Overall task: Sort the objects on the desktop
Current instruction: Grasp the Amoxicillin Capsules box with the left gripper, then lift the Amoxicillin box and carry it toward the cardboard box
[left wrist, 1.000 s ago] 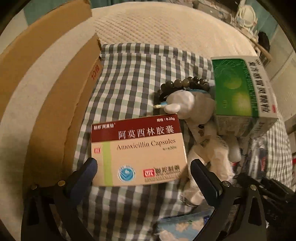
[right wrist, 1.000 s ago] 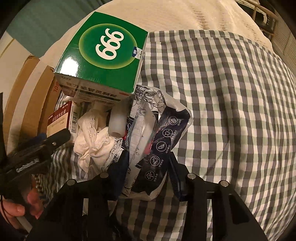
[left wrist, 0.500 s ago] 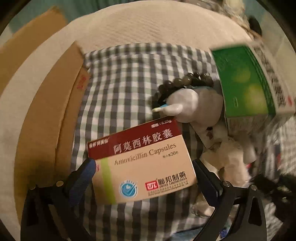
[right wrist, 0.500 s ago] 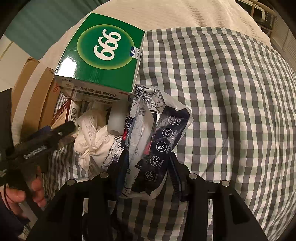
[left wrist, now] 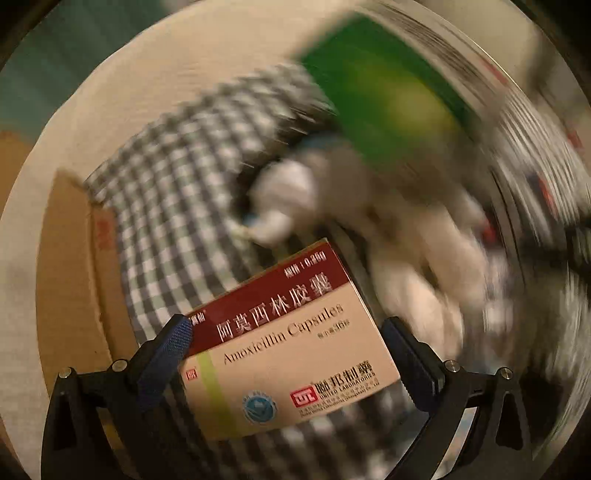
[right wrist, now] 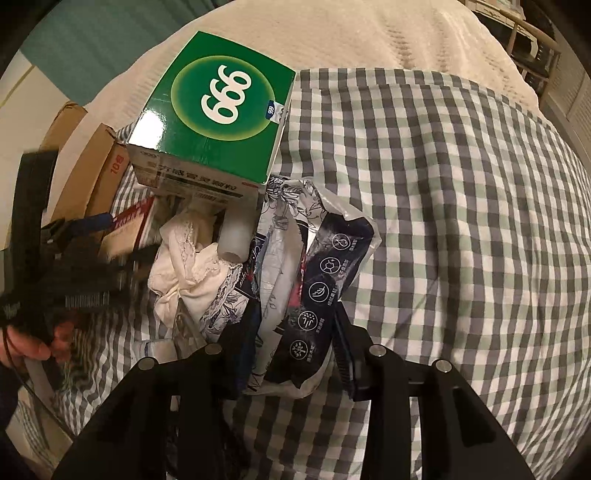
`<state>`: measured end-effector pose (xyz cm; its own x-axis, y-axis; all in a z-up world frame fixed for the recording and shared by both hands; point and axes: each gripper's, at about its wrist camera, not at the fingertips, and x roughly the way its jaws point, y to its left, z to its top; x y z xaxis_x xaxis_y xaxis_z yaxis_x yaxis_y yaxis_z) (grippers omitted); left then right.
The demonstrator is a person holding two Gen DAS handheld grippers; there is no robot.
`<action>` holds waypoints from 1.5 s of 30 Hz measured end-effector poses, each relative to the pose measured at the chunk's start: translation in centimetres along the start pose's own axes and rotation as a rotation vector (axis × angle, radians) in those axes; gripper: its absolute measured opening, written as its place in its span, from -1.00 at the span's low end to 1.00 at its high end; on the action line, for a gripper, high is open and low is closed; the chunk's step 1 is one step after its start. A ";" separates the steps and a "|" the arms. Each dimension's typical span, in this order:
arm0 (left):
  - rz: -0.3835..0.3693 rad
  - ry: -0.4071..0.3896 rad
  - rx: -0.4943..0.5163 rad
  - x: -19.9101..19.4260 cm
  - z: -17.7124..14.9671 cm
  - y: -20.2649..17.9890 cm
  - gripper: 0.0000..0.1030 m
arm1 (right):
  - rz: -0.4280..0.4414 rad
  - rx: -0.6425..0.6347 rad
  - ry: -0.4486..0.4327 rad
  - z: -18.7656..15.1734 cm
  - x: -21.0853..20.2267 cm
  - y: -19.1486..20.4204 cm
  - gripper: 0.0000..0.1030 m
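A red and cream amoxicillin box (left wrist: 303, 369) lies tilted on the checked cloth (right wrist: 443, 221). My left gripper (left wrist: 286, 325) is open and straddles it, with a finger at each end. My right gripper (right wrist: 293, 317) has its jaws closing on a crinkled plastic packet (right wrist: 325, 280), dark blue with white icons, and the pads pinch its lower part. A green 999 box (right wrist: 221, 107) rests on the pile above the packet. Between them lie a white lace cloth (right wrist: 188, 266) and a white tube (right wrist: 234, 236). The left wrist view is heavily blurred.
A brown cardboard box (right wrist: 99, 173) stands at the cloth's left edge. A person's hand (right wrist: 29, 343) holds the left gripper at the lower left of the right wrist view. A cream bedspread (right wrist: 388, 33) lies beyond the cloth, whose right half carries nothing.
The left gripper has rolled, so the amoxicillin box now sits slanted and nearer between its fingers. The right gripper's fingers have drawn slightly closer together on the packet.
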<state>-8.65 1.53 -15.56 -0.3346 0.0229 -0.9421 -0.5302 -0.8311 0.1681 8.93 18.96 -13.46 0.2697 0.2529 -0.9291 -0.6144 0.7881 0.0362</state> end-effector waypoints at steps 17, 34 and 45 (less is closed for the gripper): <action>-0.057 0.075 0.076 -1.2 -0.5 -1.8 1.00 | -0.009 -0.012 0.002 -2.3 -4.6 -4.2 -0.29; -0.033 0.037 0.431 -2.0 -2.9 -7.0 1.00 | 0.021 0.010 0.018 -4.0 -4.6 -4.3 -0.40; 0.057 0.001 0.392 -1.0 -2.6 -9.4 0.85 | 0.018 0.009 0.014 -5.1 -6.5 -5.4 -0.41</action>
<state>-1.28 7.88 -16.94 -0.3710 -0.0177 -0.9285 -0.7684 -0.5556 0.3177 6.68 10.21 -9.52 0.2482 0.2594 -0.9333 -0.6122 0.7887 0.0563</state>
